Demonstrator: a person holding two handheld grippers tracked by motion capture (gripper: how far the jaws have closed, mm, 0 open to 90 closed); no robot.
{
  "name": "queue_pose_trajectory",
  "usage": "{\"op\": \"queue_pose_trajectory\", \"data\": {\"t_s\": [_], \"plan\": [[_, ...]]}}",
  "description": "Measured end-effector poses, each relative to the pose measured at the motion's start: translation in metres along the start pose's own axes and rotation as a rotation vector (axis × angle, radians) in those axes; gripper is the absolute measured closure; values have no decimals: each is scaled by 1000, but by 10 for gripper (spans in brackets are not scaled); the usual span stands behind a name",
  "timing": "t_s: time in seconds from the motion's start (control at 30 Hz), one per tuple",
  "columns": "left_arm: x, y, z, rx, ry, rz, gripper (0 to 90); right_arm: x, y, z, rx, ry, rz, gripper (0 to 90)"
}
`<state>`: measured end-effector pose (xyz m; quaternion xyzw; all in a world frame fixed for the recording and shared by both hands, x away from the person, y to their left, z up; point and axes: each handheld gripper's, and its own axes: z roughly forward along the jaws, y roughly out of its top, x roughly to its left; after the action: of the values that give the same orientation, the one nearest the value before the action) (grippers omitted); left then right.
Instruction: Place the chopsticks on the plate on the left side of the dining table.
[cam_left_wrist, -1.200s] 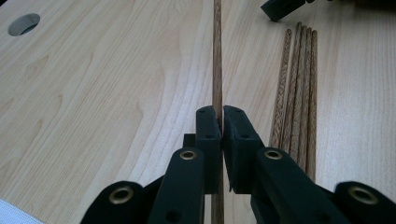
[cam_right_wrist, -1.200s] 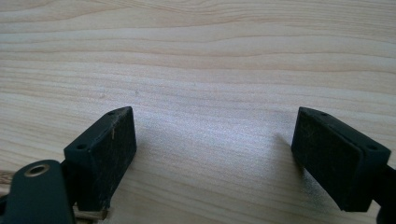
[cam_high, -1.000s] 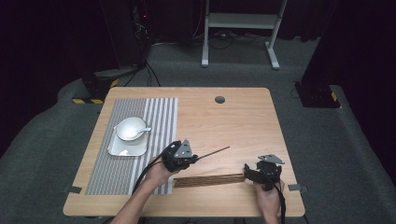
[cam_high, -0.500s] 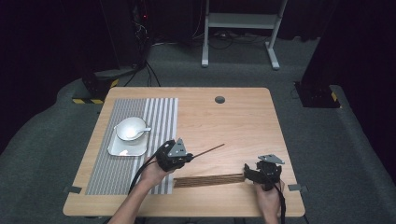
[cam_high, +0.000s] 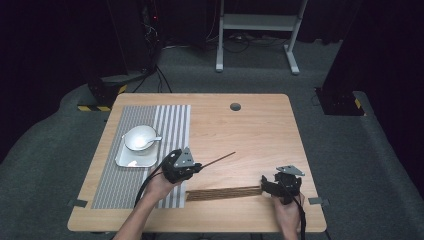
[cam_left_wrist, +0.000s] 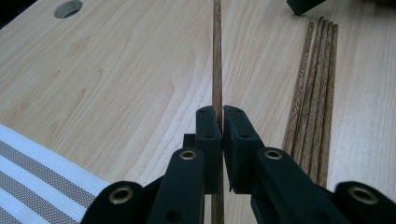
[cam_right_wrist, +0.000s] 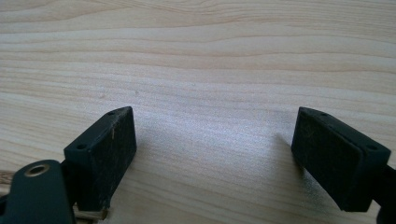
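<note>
While clamped on one chopstick (cam_left_wrist: 217, 56), left hand-held gripper (cam_left_wrist: 222, 122); right hand-held gripper (cam_right_wrist: 212, 154) wide apart, no legible writing.

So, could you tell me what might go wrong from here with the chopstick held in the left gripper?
The left gripper pinches one chopstick by a narrow strip of its pads, with most of its length sticking out ahead; it could pivot or slip if it is swung. Its long free end could also knock the bowl or spoon on the way to the striped mat. The right gripper, open beside the chopstick bundle, could nudge and scatter it.
</note>
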<state>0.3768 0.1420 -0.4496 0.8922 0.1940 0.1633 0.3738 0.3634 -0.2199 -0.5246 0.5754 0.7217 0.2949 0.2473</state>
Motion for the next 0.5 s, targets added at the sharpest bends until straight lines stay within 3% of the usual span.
{"op": "queue_pose_trajectory", "data": {"t_s": [0.5], "plan": [[4,-5,-12,-6,23,-15,849,0,0,0,0,0,0,135]]}}
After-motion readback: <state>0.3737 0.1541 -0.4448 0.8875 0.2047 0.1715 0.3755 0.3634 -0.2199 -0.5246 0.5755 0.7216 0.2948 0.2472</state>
